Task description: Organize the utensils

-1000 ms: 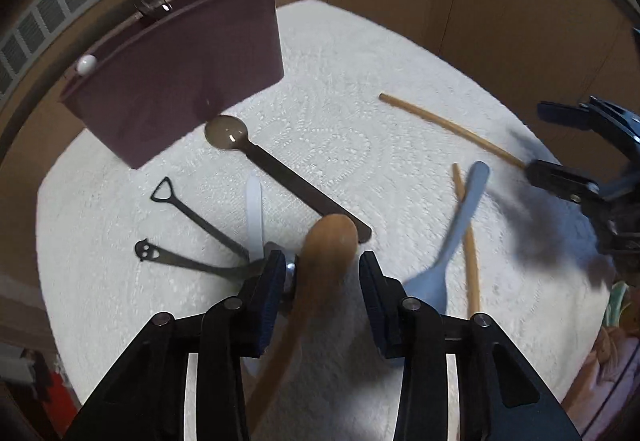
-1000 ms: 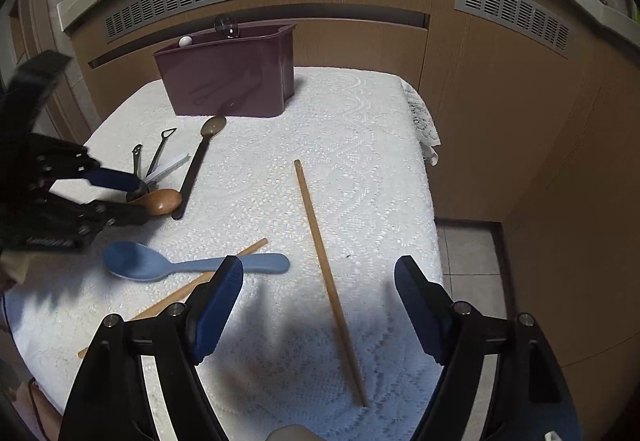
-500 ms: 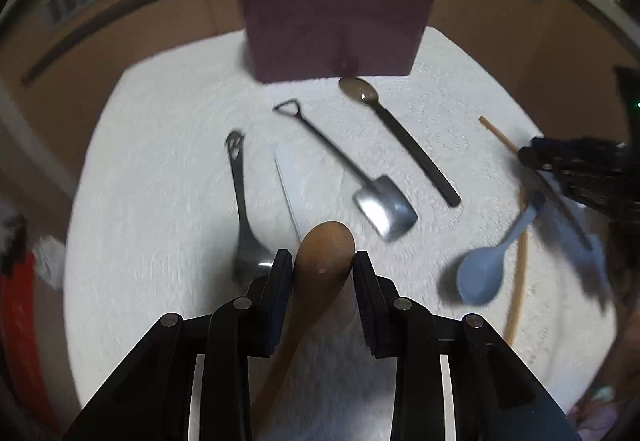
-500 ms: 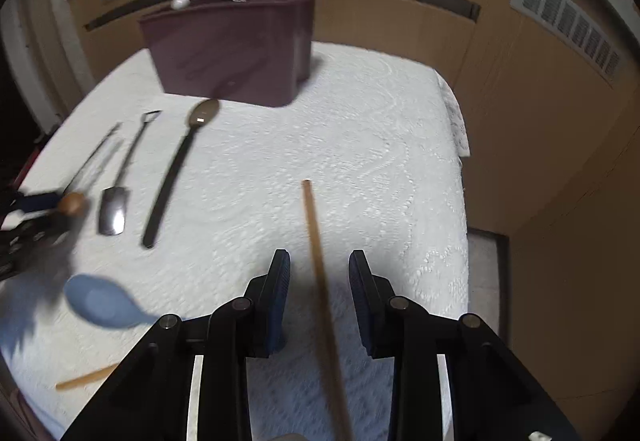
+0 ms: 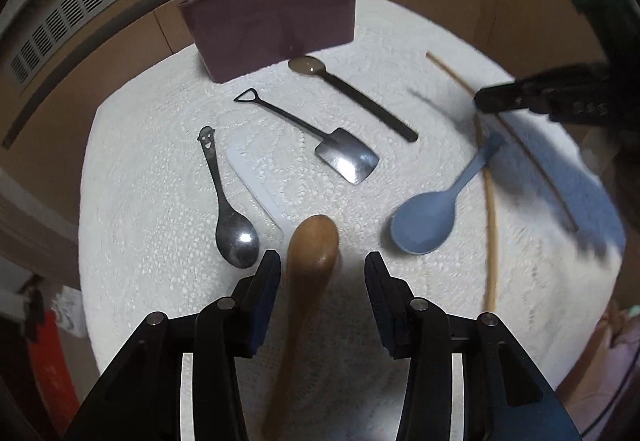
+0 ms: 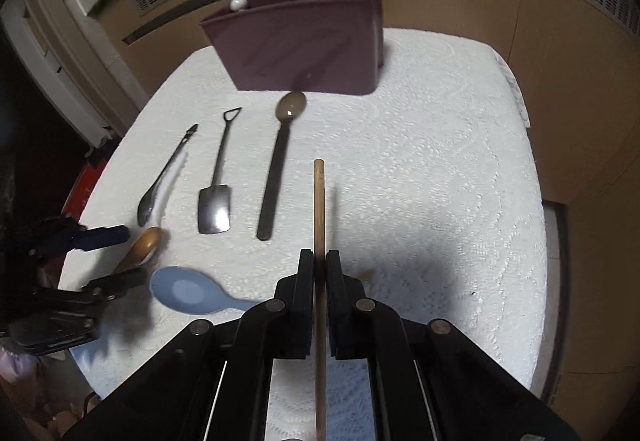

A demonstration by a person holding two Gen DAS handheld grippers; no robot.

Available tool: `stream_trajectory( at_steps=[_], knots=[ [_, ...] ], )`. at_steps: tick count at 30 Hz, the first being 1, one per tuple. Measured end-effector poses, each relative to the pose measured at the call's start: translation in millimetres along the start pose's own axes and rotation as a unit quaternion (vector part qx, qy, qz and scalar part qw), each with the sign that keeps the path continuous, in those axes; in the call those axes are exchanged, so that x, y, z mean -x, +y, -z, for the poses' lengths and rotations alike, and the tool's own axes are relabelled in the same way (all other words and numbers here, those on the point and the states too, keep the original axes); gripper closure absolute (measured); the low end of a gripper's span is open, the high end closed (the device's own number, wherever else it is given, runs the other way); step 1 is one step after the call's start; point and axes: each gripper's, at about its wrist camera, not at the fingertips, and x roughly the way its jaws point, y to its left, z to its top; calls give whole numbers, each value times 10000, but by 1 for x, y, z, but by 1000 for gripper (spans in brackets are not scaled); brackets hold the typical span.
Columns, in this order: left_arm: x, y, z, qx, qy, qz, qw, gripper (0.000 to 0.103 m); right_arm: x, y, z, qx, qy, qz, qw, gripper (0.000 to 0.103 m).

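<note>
**A:** Left wrist cam first. The left gripper [image 5: 320, 273] has its jaws parting right now, with the wooden spoon [image 5: 310, 265] sitting between them. Its bowl leans close to the left pad, and there's a clear gap on the right pad side, so no real pinch that I can see.

**B:** What's the spoon like?

**A:** Smooth brown wood, oval bowl pointing away from the camera, handle running back under the gripper. Ahead of it on the white lace tablecloth [image 5: 152, 201]: a small metal spoon with a smiley handle [image 5: 230, 209], a white flat utensil [image 5: 256, 185], a shovel-shaped spoon [image 5: 320, 141], a long dark-handled spoon [image 5: 352, 97] and a blue plastic spoon [image 5: 436, 209]. The maroon utensil holder [image 5: 272, 25] stands at the far edge. There's a chopstick [image 5: 490, 217] lying right of the blue spoon.

**B:** And the right wrist view?

**A:** The right gripper [image 6: 319, 273] is squeezed tight on a wooden chopstick [image 6: 319, 201]. It's thin and straight and sticks out past the fingertips toward the holder [image 6: 300, 49], with the rest running back between the fingers. The left gripper [image 6: 112, 257] shows at the left edge, its fingers either side of the wooden spoon [image 6: 146, 241], just beside the blue spoon [image 6: 188, 291].
</note>
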Motion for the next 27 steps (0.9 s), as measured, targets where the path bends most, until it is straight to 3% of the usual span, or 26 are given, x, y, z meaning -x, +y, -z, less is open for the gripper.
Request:
stream_trajectory(
  at_steps=[3, 6, 9, 14, 18, 27],
  knots=[
    [-15, 8, -2, 87, 222, 108, 9997, 58, 7, 5, 4, 97, -112, -55, 9999, 97],
    [-18, 25, -3, 613, 126, 423, 9971, 66, 12, 2, 8, 12, -261, -37, 9997, 97],
    [-6, 35, 2, 1093, -196, 614, 9919, 67, 21, 2, 14, -47, -475, 1, 9989, 97],
    [53, 27, 8, 1396, -1243, 599, 9806, 67, 46, 6, 20, -51, -802, 24, 9968, 97],
    [78, 20, 3, 1386, -1698, 425, 9747, 67, 60, 15, 18, 38, -1044, 82, 9945, 97],
    [102, 13, -4, 1268, -2006, 298, 9710, 67, 74, 23, 15, 130, -1266, 146, 9918, 97]
  ],
)
